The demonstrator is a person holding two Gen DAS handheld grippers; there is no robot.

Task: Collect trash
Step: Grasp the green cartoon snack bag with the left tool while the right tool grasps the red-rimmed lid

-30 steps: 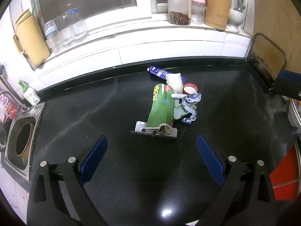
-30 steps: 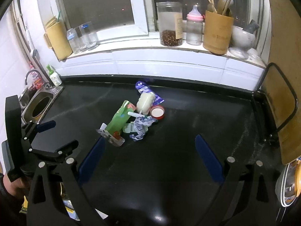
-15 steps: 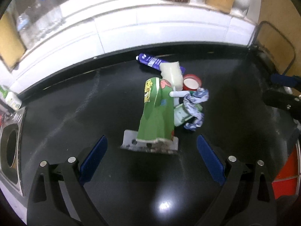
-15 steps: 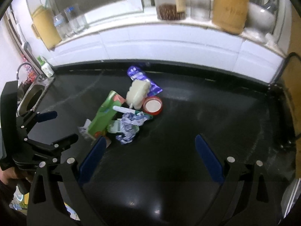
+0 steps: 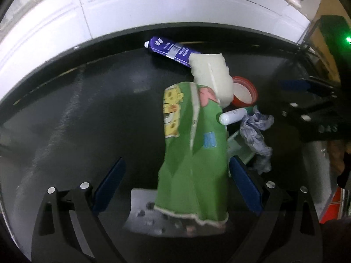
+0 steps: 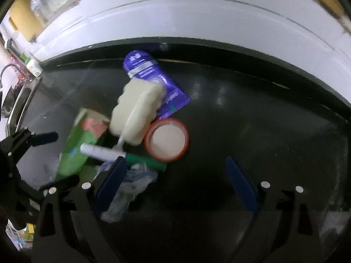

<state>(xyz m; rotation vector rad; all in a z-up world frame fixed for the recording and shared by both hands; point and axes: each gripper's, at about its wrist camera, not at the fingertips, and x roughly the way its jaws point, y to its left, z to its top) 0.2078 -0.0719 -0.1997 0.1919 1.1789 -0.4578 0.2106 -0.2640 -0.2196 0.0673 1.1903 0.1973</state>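
Note:
A pile of trash lies on the black countertop (image 5: 87, 118). A green snack bag (image 5: 193, 153) with a silver inside lies between the open fingers of my left gripper (image 5: 175, 175). Behind it are a cream sponge brush (image 5: 211, 76), a purple tube (image 5: 169, 49), a red-rimmed lid (image 5: 243, 91), a white and green marker (image 5: 232, 116) and a crumpled wrapper (image 5: 256, 133). My right gripper (image 6: 175, 173) is open just in front of the lid (image 6: 166, 140), its left finger over the wrapper (image 6: 129, 182). The bag (image 6: 79, 146), sponge brush (image 6: 138, 109) and tube (image 6: 153, 81) lie beyond.
White tiled wall (image 5: 131, 6) runs along the back of the counter. A steel sink (image 6: 13, 103) sits at the far left in the right wrist view. The right gripper's body (image 5: 311, 114) shows at the right of the left wrist view.
Both grippers have moved forward and down to the trash pile. The left gripper's fingers now straddle the green bag; the right gripper has reached the lid and wrapper.

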